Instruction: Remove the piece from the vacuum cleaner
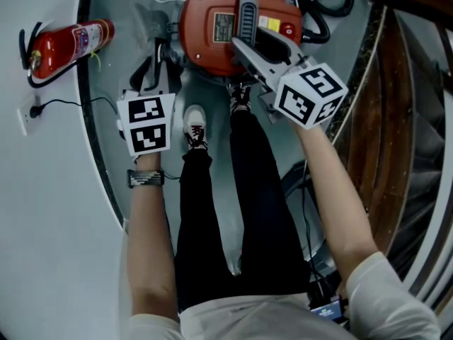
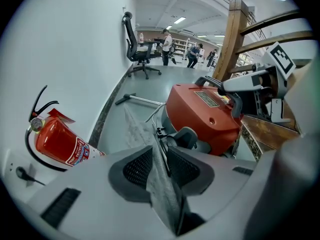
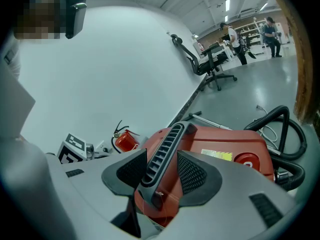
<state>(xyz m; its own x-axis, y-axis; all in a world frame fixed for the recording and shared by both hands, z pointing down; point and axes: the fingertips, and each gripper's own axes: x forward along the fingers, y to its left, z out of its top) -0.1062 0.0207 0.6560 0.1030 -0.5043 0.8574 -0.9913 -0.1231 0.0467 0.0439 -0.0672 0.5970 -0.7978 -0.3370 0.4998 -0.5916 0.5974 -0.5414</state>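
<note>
The left gripper (image 2: pixel 160 156) has its jaws pinched on a thin grey cloth piece (image 2: pixel 161 186), which runs up out of them just beside the one red vacuum cleaner (image 1: pixel 212 37). The right gripper (image 3: pixel 162 156) is closed around the machine's black ribbed carry handle (image 3: pixel 167 141), pads against its sides. The person's two shoes stand right against the vacuum's near side. One black hose (image 3: pixel 280 129) loops behind the body. One red fire extinguisher (image 1: pixel 67 44) lies by the curved wall, and wooden railing (image 2: pixel 232 39) crowds the other side. Further off, one metal wand (image 2: pixel 142 100) lies on the floor. Then come one office chair (image 2: pixel 137 46) and, farthest, two people: one (image 3: pixel 231 34) and another (image 3: pixel 270 29).
</note>
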